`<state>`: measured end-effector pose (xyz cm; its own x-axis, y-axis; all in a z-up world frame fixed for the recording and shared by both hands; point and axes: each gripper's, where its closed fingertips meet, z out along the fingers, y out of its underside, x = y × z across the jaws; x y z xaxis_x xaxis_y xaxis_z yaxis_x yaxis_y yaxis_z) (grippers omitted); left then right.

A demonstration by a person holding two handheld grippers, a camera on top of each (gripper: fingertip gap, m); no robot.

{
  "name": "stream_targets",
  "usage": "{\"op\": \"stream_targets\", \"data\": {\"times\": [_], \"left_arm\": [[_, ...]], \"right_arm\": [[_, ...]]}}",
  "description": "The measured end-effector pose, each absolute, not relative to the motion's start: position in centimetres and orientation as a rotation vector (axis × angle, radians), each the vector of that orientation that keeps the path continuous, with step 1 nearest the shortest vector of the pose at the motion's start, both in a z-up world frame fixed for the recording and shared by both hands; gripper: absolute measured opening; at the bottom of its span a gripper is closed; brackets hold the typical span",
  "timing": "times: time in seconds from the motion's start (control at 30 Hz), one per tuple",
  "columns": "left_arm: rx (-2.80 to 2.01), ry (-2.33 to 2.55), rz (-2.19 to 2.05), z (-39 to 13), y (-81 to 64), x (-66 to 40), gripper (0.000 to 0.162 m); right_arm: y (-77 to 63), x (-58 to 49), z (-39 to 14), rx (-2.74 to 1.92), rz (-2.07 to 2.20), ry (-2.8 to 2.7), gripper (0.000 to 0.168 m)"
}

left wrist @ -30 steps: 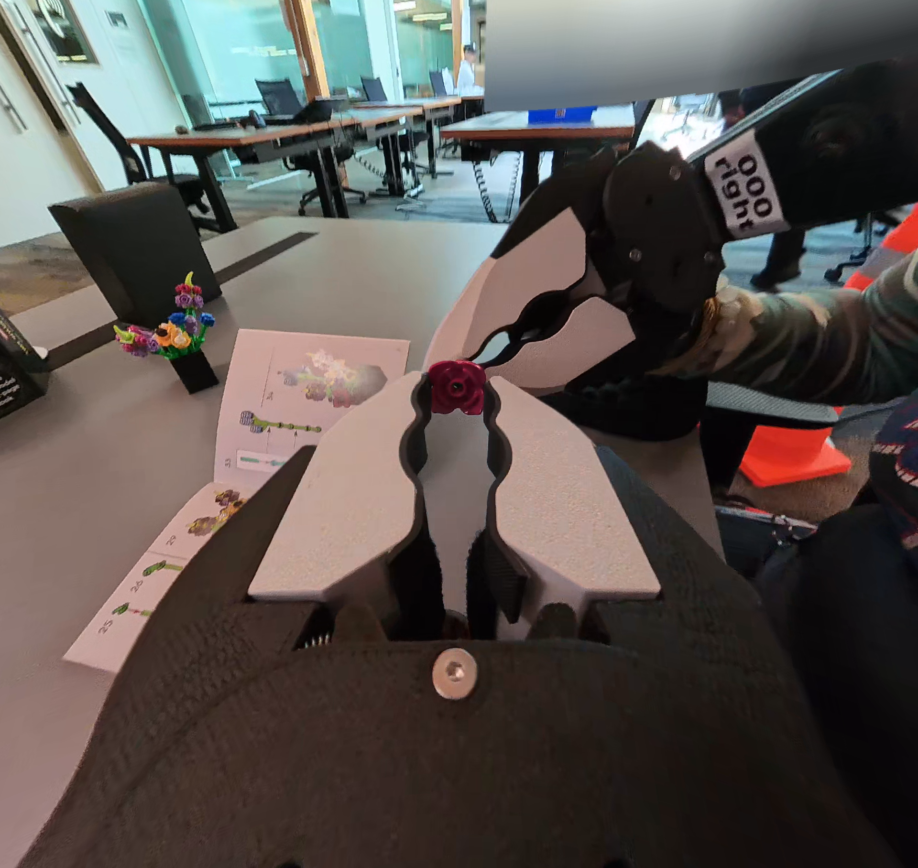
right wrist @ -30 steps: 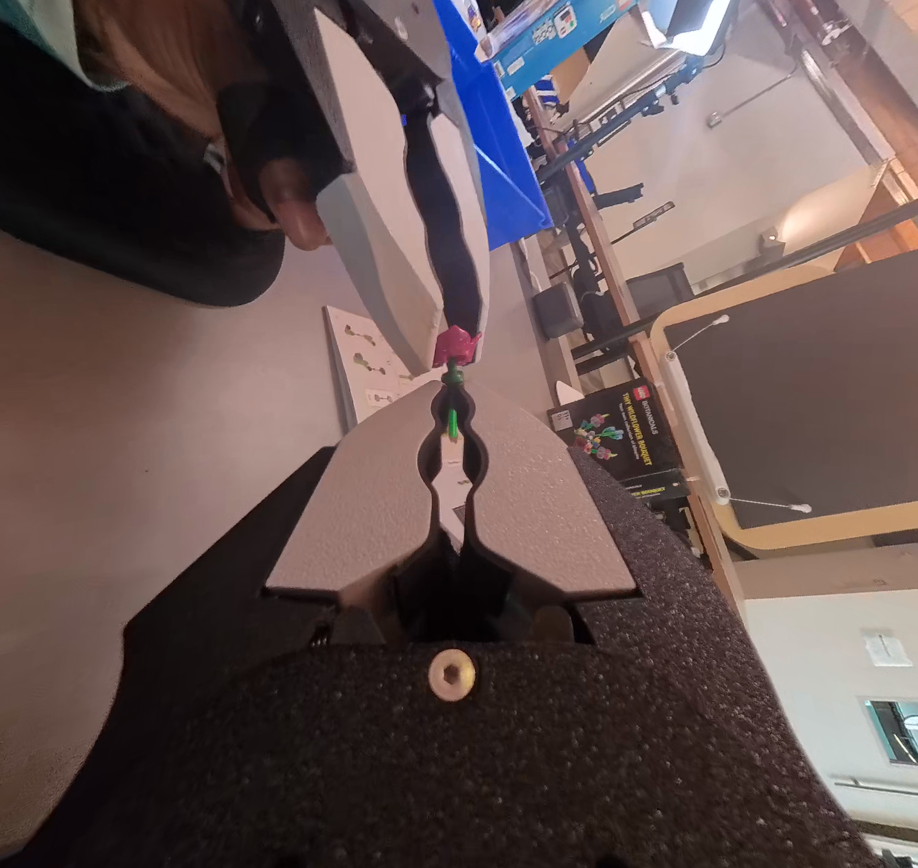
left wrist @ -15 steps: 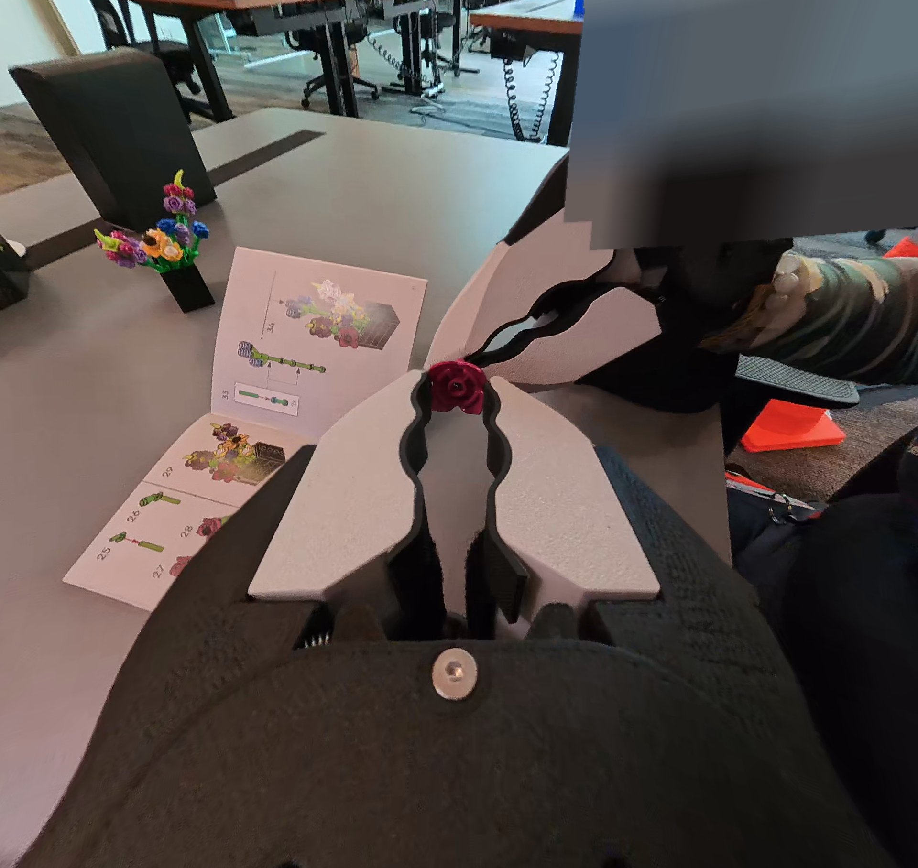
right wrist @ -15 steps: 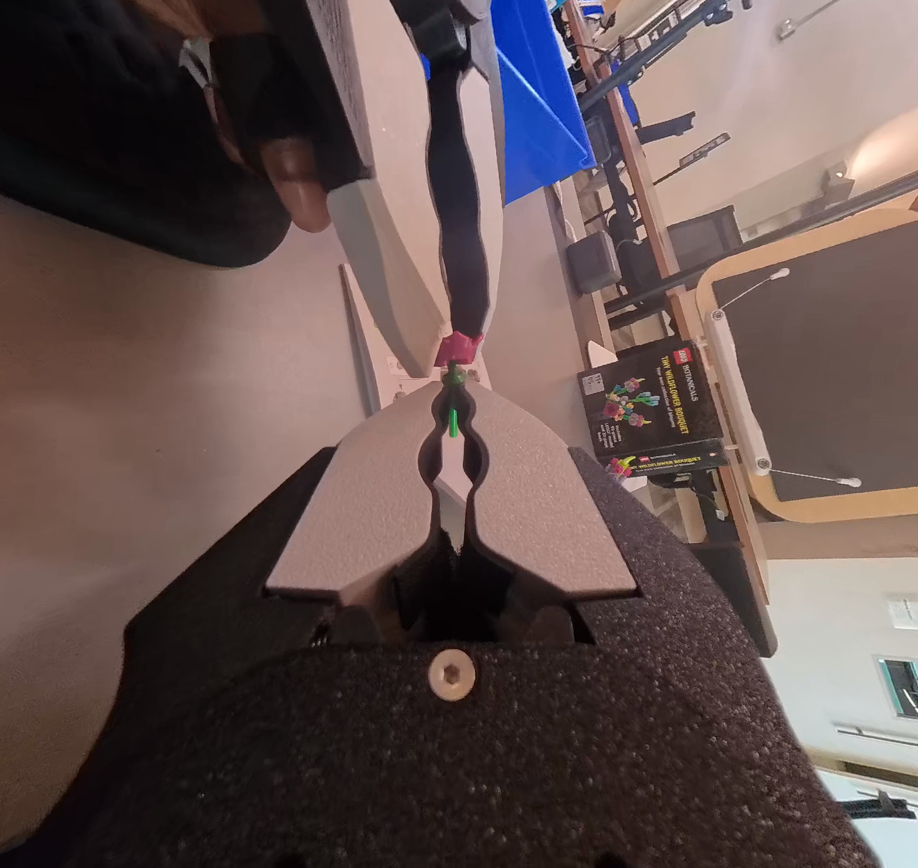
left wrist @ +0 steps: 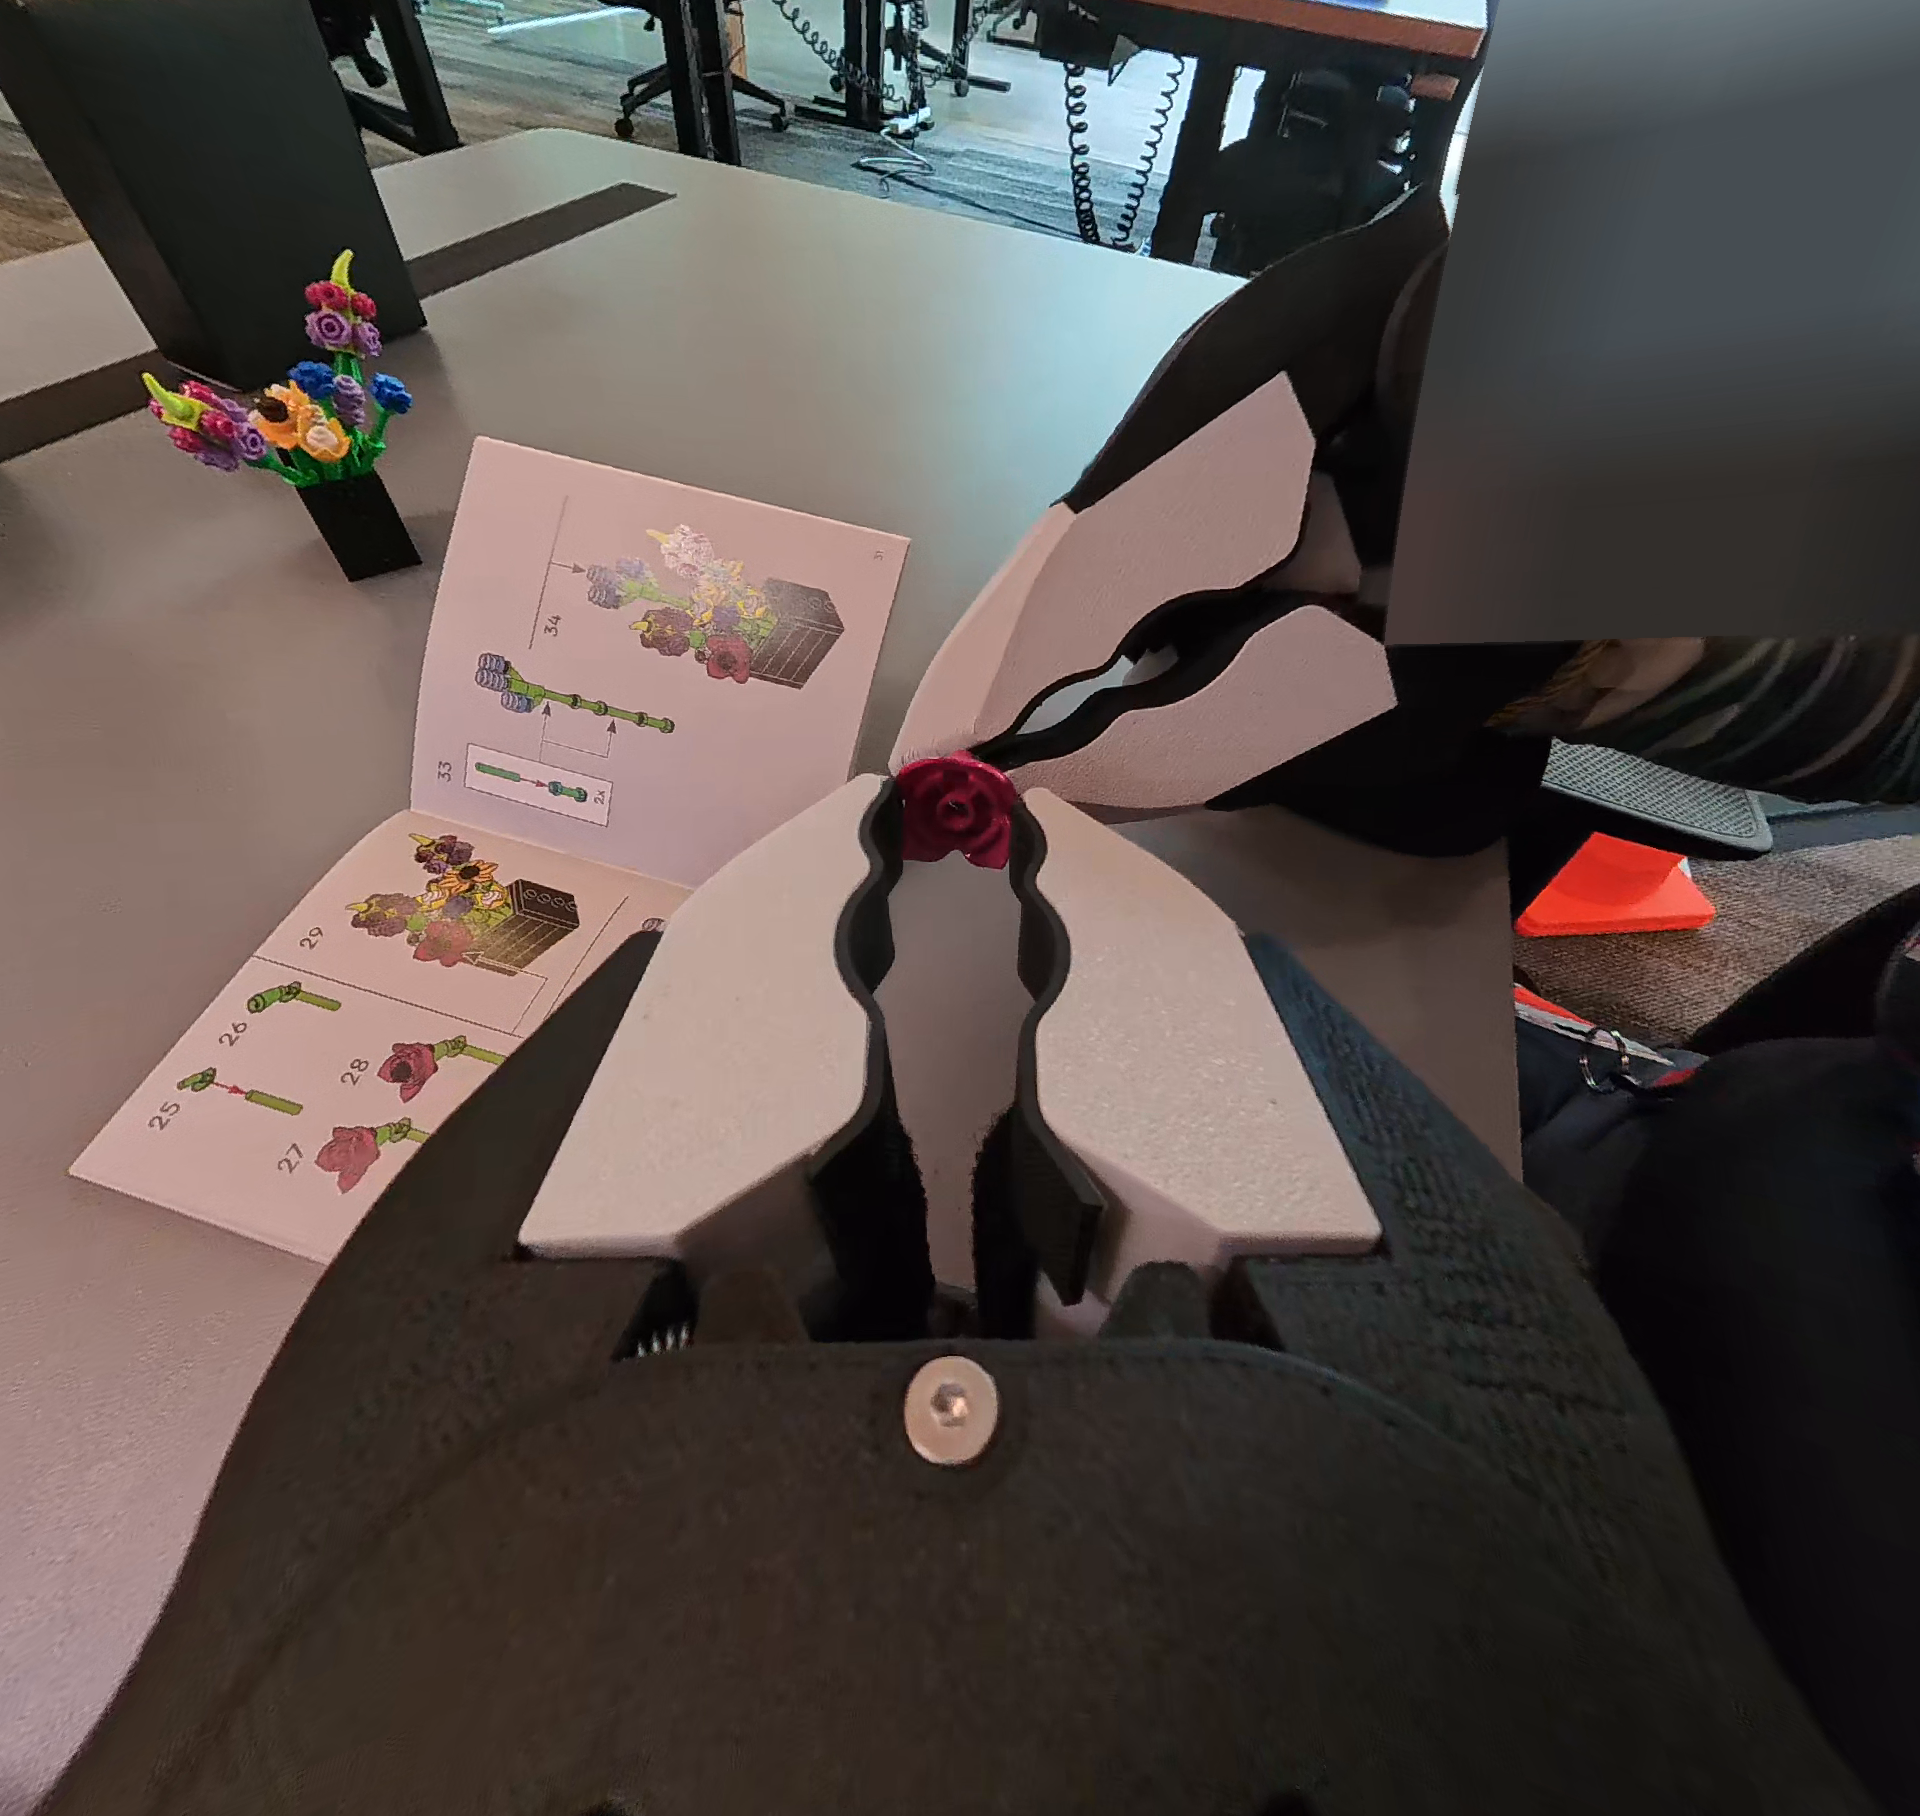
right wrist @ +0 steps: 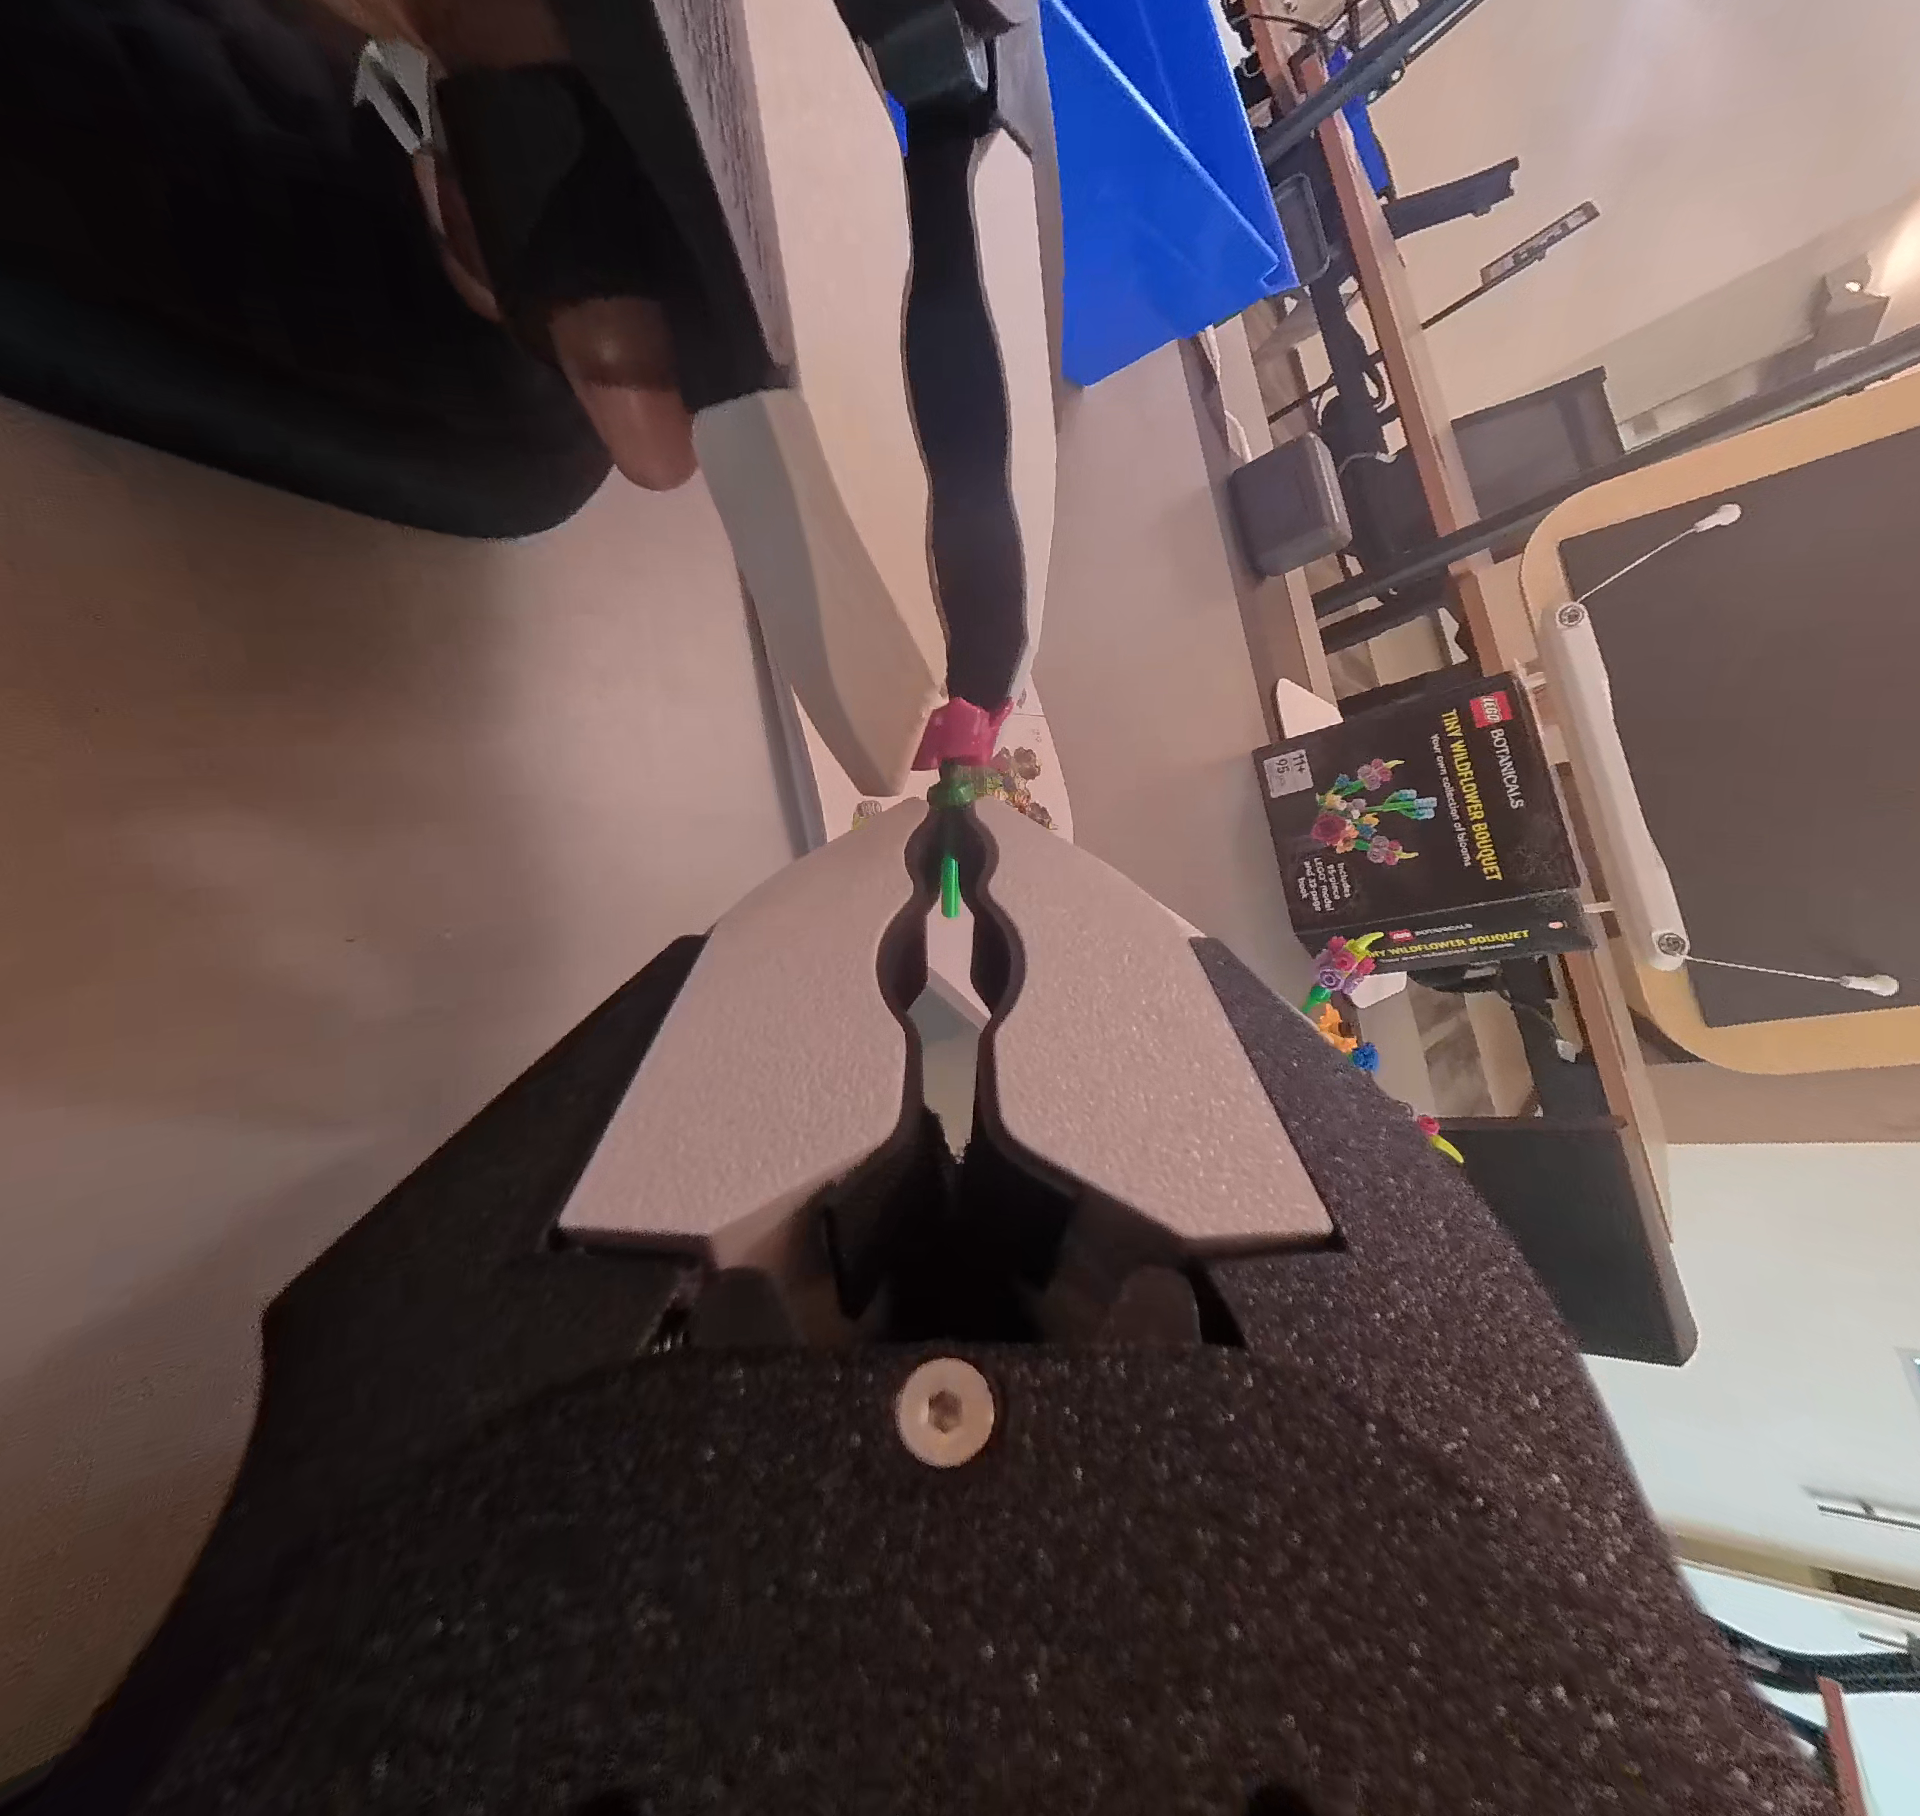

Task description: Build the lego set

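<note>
While the left gripper [left wrist: 954, 816] pinches the rose [left wrist: 954, 812] at frame centre, the right gripper [right wrist: 951, 847] clamps the stem [right wrist: 949, 878] narrowly, seemingly to mate them

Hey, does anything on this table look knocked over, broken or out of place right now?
Nothing stands out. The finished bouquet stands upright in its black base, and the instruction booklet lies open on the table. The left gripper pinches a dark pink flower; the right gripper pinches a green stem.
</note>
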<state>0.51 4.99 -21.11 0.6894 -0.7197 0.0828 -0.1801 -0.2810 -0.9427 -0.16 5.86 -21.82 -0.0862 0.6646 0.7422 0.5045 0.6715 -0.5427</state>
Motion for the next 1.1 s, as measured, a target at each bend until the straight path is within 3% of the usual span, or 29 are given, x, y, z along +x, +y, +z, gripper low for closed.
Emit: {"op": "stream_targets", "data": {"times": [1.1], "left_arm": [[-1.831,0.75,-0.691,-21.88,4.51,0.73,0.02]], "right_arm": [[5.23,-0.08,-22.72,-0.983,0.315,-1.761,0.002]]}}
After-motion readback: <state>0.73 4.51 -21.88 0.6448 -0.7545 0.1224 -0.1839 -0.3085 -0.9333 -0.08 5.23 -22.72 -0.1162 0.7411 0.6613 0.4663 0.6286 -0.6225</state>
